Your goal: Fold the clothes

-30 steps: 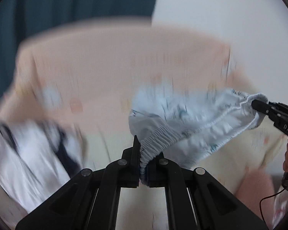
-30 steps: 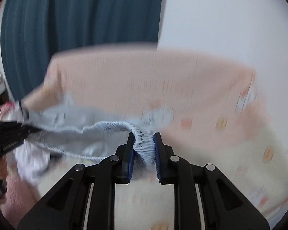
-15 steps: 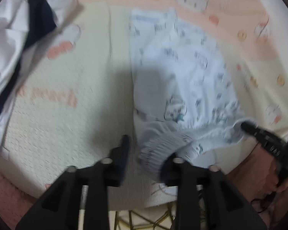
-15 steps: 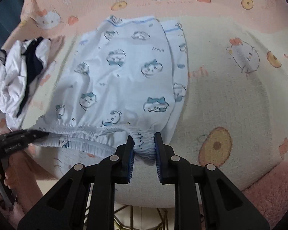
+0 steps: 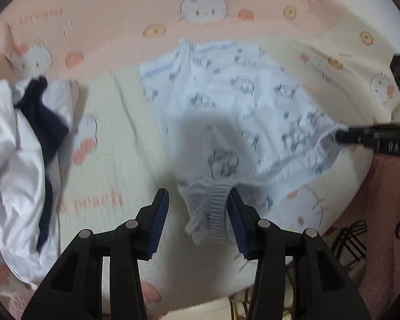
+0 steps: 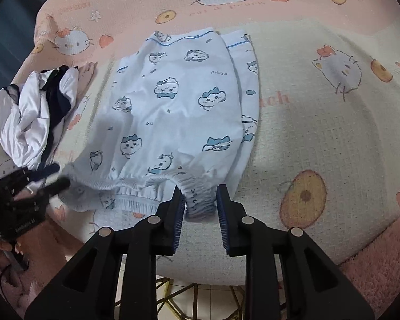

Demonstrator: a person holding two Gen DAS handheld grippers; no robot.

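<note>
The shorts (image 6: 173, 101) stretch away from both grippers, waistband (image 6: 200, 200) loose between each one's opening jaws.

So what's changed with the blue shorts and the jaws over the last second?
The pale blue cartoon-print shorts went from hanging in the air to lying flat on the pink and cream cat-print blanket. Both grippers, left and right, are opening their jaws off the waistband. The crumpled white and navy garment stayed put.
</note>
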